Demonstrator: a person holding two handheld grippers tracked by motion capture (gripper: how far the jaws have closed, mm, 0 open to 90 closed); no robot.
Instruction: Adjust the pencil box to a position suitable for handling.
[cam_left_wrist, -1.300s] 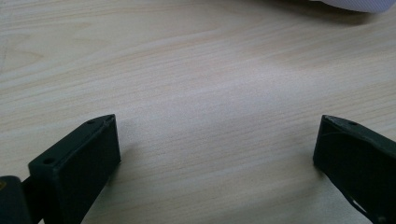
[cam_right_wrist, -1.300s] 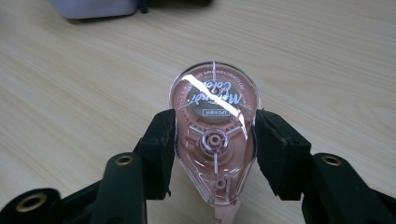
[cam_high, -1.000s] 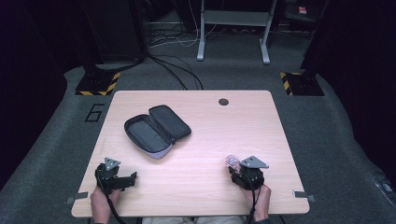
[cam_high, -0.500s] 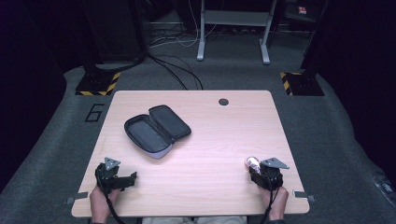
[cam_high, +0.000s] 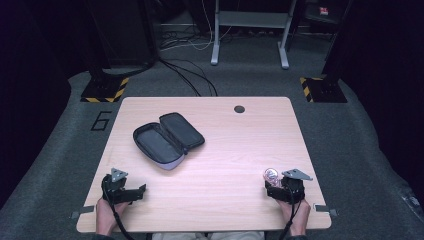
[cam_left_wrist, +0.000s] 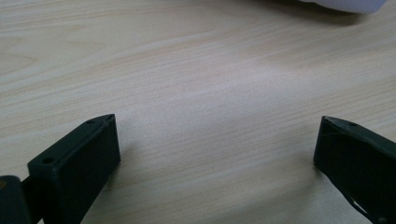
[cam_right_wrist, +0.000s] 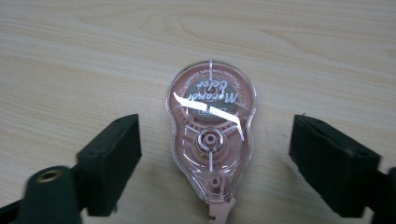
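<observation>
Our right gripper (cam_right_wrist: 215, 154) has just been opening its jaws; the tape dispenser (cam_right_wrist: 211, 142) lies flat on the table (cam_high: 225, 145) between them, and neither pad touches it. We judge that this is the moment of release, near the table's 5 o'clock corner. The left gripper (cam_left_wrist: 217, 144) rests at about 7 o'clock with jaws apart and nothing between them. Toward 11 o'clock from the table's middle the open pencil case (cam_high: 167, 140) lies, well apart from the dispenser. The next move calls for a careful new grip or for backing away without pushing the dispenser. On its clear pink shell we read something like "Mercury Color", upside down; the smaller print is too small to tell.
</observation>
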